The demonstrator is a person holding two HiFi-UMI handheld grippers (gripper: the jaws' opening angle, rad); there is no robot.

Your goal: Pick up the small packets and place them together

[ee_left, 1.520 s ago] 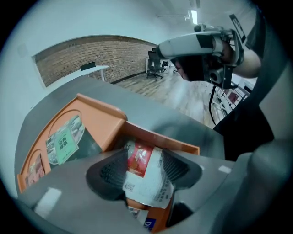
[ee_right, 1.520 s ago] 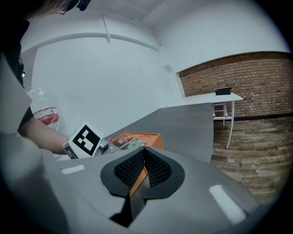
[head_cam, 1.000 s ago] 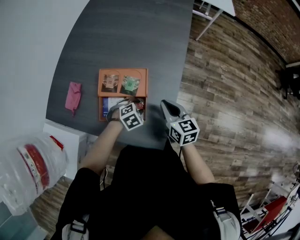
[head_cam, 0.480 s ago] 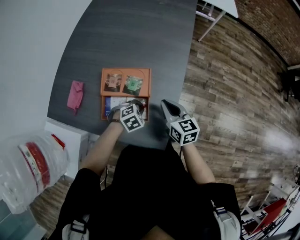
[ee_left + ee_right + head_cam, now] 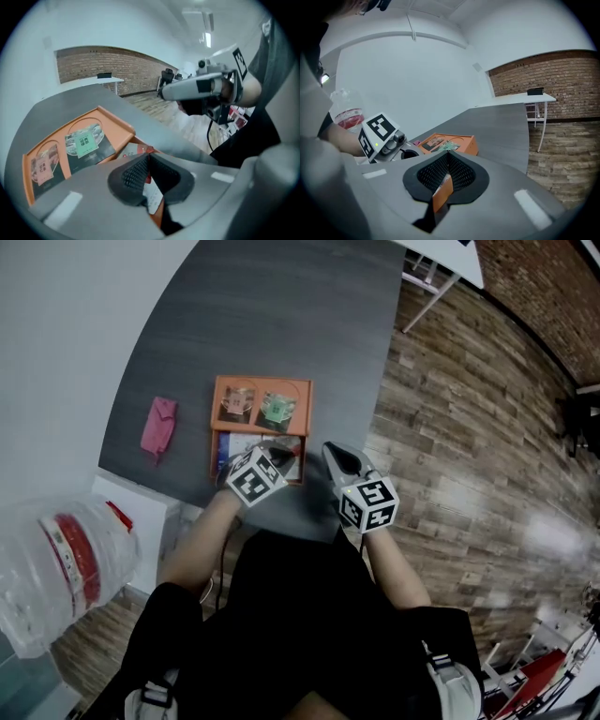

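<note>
An orange tray (image 5: 215,427) lies near the front edge of the dark grey table (image 5: 281,315). Its two far compartments hold a pinkish packet (image 5: 237,404) and a green packet (image 5: 278,409); both show in the left gripper view as the pinkish packet (image 5: 42,165) and green packet (image 5: 85,142). My left gripper (image 5: 278,455) hangs over the near compartment, shut on a white-and-red packet (image 5: 152,196). My right gripper (image 5: 331,452) is just right of the tray, shut on a small orange packet (image 5: 442,191). A blue-and-white packet (image 5: 232,442) lies in the near compartment.
A pink packet (image 5: 157,426) lies on the table left of the tray. A white box (image 5: 141,521) and a large water bottle (image 5: 56,568) stand beyond the table's left front corner. Wooden floor (image 5: 469,446) and a white desk's legs (image 5: 427,277) are on the right.
My left gripper's jaws have closed on a packet in the tray's near compartment. The right gripper has stayed where it was with its orange packet. The head view has shifted slightly.
</note>
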